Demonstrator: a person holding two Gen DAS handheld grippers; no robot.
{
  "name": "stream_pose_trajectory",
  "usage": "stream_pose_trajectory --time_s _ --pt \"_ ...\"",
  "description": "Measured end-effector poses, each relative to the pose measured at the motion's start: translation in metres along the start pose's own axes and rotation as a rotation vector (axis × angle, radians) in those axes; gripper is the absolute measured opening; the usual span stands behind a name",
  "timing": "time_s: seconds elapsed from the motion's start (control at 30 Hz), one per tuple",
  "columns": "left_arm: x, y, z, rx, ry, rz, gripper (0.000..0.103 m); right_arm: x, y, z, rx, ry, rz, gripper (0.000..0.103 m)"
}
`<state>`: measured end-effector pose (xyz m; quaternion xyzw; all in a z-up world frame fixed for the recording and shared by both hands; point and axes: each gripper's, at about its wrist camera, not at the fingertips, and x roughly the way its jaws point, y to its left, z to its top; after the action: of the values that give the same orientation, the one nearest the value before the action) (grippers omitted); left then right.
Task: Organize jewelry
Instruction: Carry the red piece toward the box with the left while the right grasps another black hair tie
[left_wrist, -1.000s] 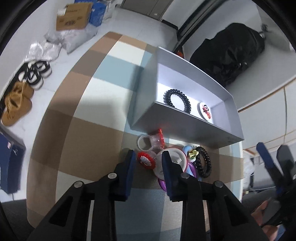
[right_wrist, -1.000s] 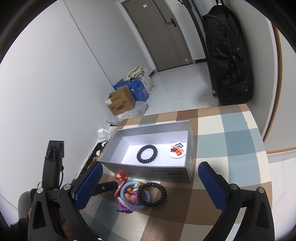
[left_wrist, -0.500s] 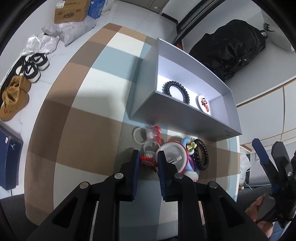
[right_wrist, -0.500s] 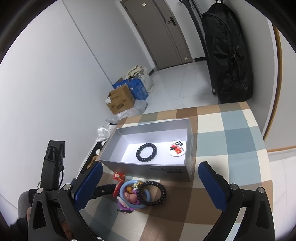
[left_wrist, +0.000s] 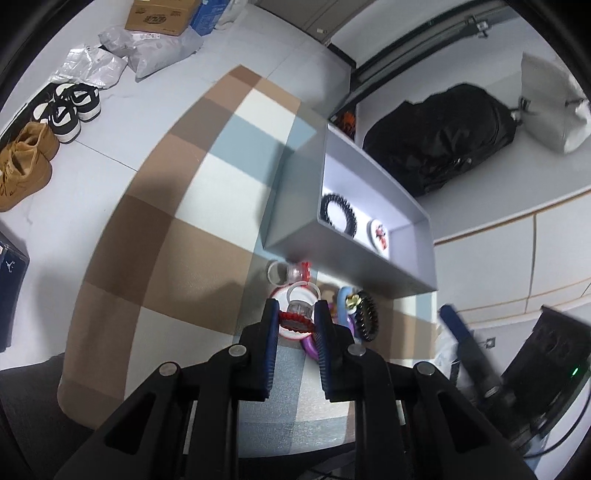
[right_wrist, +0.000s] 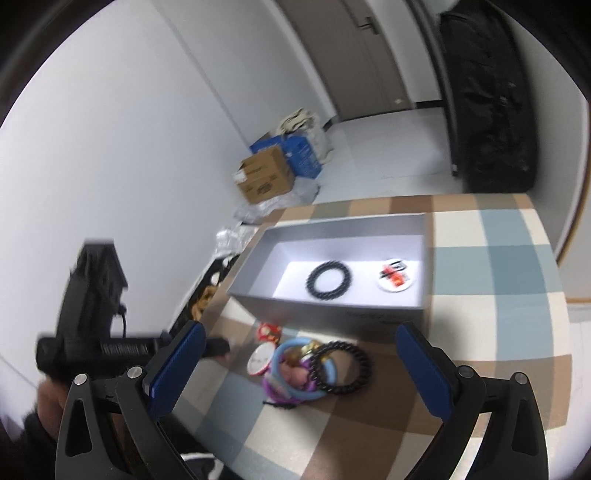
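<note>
A: Left wrist view puts the red-rimmed ring with its clear plastic dome (left_wrist: 295, 318) squarely between the blue pads of the left gripper (left_wrist: 294, 320), whose jaws are drawn narrow against both sides of it. I read that as a grip on the ring.

B: And where is it relative to the grey rectangular cardboard box (left_wrist: 343, 258)?

A: Just in front of the box's near wall, over the heap of trinkets: a round white red-edged badge (left_wrist: 291, 330), a second clear ring with red trim (left_wrist: 291, 271) closer to the box, blue and purple plastic hoops (right_wrist: 295, 373), and a black coiled hair tie (right_wrist: 341, 367) on the heap's far side.

B: What is already in the box?

A: Another black coiled hair tie (right_wrist: 328, 278) and a small white round badge with red print (right_wrist: 397, 275), both flat on its floor.

B: So the step?

A: A pickup from the heap, I judge; most of the sorting is not yet done. Next calls for lifting clear of the near wall, carrying over it, and releasing above a bare part of the floor.

B: The right gripper (right_wrist: 310, 373)?

A: Spread wide and holding nothing, hanging above the heap, short of the box.
</note>
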<state>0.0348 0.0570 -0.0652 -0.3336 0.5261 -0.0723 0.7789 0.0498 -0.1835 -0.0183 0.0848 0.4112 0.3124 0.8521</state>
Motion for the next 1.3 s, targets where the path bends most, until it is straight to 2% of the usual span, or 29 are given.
stream_pose_trajectory --time_s 0.1,0.2,0.23,0.3,0.33,0.37,0.47,0.6,0.7,0.9,0.93,1.1,1.17,1.3 --pt "-0.005 0.001 0.002 -0.016 -0.015 -0.035 0.014 0.008 0.011 -0.005 -0.065 0.039 -0.007 0.093" --pt "-0.01 0.001 0.005 -0.032 -0.031 -0.082 0.014 0.02 0.014 -0.012 -0.097 0.089 -0.053 0.086" --pt "-0.012 0.0 0.006 -0.032 -0.031 -0.092 0.014 0.023 0.01 -0.014 -0.086 0.108 -0.067 0.086" --pt "-0.014 0.0 0.008 -0.027 -0.032 -0.107 0.014 0.029 -0.003 -0.017 -0.029 0.145 -0.064 0.078" --pt "-0.015 0.0 0.009 -0.022 -0.034 -0.109 0.014 0.031 -0.009 -0.018 0.003 0.161 -0.058 0.07" --pt "-0.016 -0.001 0.01 -0.019 -0.035 -0.112 0.014 0.033 -0.014 -0.019 0.027 0.175 -0.058 0.068" --pt "-0.017 0.001 0.013 -0.02 -0.033 -0.128 0.014 0.033 -0.021 -0.02 0.055 0.184 -0.046 0.06" --pt "-0.017 0.001 0.014 -0.02 -0.032 -0.133 0.014 0.037 -0.01 -0.021 -0.031 0.215 -0.05 0.057" --pt "-0.017 0.001 0.013 -0.021 -0.022 -0.142 0.014 0.041 -0.001 -0.025 -0.128 0.253 -0.086 0.052" --pt "-0.018 -0.001 0.013 -0.013 -0.019 -0.151 0.014 0.045 0.013 -0.031 -0.304 0.285 -0.143 0.042" --pt "-0.017 -0.002 0.013 -0.013 -0.018 -0.152 0.014 0.048 0.014 -0.032 -0.324 0.296 -0.148 0.037" --pt "-0.016 0.0 0.013 -0.02 -0.02 -0.146 0.014 0.06 0.02 -0.031 -0.386 0.309 -0.145 0.027" --pt "-0.016 0.002 0.013 -0.027 -0.019 -0.145 0.014 0.059 0.023 -0.033 -0.406 0.31 -0.142 0.014" --pt "-0.016 0.001 0.013 -0.027 -0.018 -0.147 0.014 0.061 0.019 -0.035 -0.398 0.333 -0.137 0.007"
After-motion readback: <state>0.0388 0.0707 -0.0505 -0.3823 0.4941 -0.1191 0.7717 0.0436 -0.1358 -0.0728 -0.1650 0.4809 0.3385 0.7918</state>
